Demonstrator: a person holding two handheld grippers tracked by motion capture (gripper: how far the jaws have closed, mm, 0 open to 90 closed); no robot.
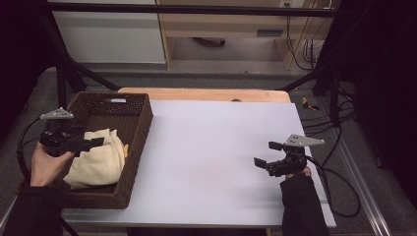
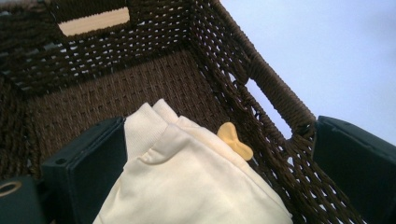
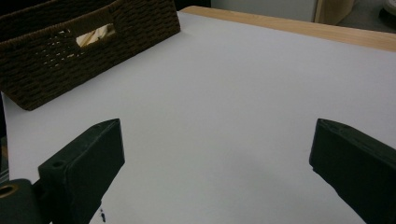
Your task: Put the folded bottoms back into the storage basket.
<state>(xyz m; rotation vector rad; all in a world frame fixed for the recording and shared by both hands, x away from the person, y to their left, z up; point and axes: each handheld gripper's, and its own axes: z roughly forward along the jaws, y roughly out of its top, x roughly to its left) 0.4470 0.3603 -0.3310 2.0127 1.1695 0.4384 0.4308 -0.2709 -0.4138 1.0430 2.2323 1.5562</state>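
A dark brown woven basket [image 1: 143,120] stands on the left end of the table. A folded cream garment [image 1: 96,160] lies in its near half, with a small yellow tab [image 2: 236,142] against the basket wall [image 2: 261,79]. My left gripper [image 1: 93,143] hovers over the garment [image 2: 177,200] from the basket's left side. It [image 2: 217,177] is open, with the cloth lying loosely between its jaws and nothing gripped. My right gripper [image 1: 267,154] rests low over the white table top at the right. It [image 3: 215,163] is open with nothing between its jaws, and it points toward the basket [image 3: 70,51].
A white sheet [image 1: 211,147] covers the table, with a strip of wooden edge [image 1: 206,94] at the back. Black frame legs [image 1: 61,73] rise behind the basket. Cables [image 1: 339,187] trail over the table's right side.
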